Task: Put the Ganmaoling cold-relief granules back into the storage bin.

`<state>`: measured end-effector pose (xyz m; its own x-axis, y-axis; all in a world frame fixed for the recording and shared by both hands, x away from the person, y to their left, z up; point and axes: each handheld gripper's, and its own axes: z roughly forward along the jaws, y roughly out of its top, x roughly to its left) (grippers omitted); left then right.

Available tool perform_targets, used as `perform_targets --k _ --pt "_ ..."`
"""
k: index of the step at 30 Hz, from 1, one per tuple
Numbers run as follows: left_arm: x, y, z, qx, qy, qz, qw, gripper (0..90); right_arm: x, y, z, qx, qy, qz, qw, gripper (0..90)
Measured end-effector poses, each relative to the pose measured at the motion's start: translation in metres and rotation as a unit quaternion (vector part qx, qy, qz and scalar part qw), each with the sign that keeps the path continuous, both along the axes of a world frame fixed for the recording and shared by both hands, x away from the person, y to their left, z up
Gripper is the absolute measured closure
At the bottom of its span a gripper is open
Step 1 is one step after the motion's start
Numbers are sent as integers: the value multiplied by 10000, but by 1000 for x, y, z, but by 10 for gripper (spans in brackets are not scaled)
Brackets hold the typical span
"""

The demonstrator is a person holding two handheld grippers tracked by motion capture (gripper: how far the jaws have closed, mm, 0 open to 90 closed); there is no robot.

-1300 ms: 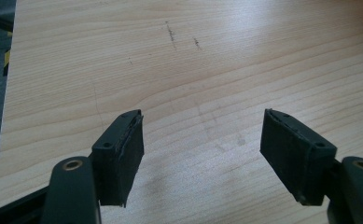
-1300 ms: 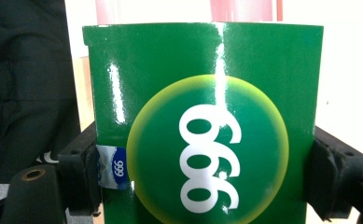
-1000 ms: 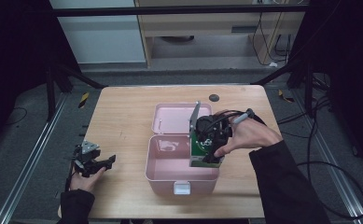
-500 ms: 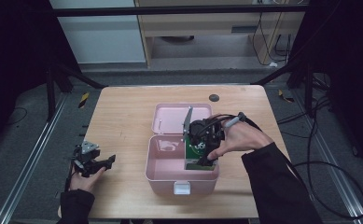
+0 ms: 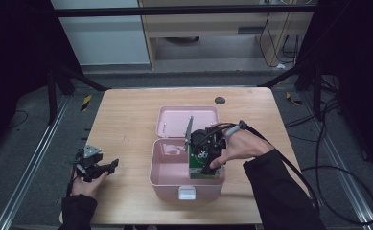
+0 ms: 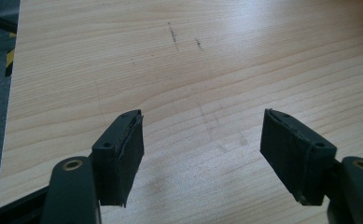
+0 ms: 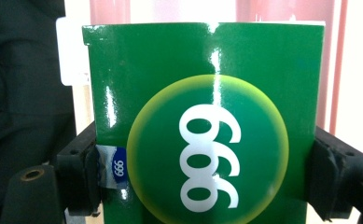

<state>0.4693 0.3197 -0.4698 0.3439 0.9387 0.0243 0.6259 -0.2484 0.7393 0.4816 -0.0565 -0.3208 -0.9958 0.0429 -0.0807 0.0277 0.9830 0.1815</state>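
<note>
One green carton [image 5: 203, 160], clamped flank to flank in right gripper [image 5: 207, 154] jaws, standing in pink box [image 5: 165, 168], lid [image 5: 186, 120] open. Step: stowing. Next, likely: seat on floor, unclamp, lift clear. Left gripper [image 5: 98, 167] jaws spread, unladen, low over bench [image 5: 126, 120].

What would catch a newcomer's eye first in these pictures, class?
The glossy green cardboard box with a yellow-rimmed circle and white numerals, clamped between the right gripper's fingers. In the high view it stands in the open pink plastic case at the middle of the pale wooden table. The left gripper hangs open near the table's left edge.
</note>
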Motion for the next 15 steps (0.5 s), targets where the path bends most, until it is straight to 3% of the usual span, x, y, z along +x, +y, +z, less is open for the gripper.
perform_targets --k 15 --pt "0 0 0 3 0 1 10000 296 3 0 -29 -103 128 -96 9998 165"
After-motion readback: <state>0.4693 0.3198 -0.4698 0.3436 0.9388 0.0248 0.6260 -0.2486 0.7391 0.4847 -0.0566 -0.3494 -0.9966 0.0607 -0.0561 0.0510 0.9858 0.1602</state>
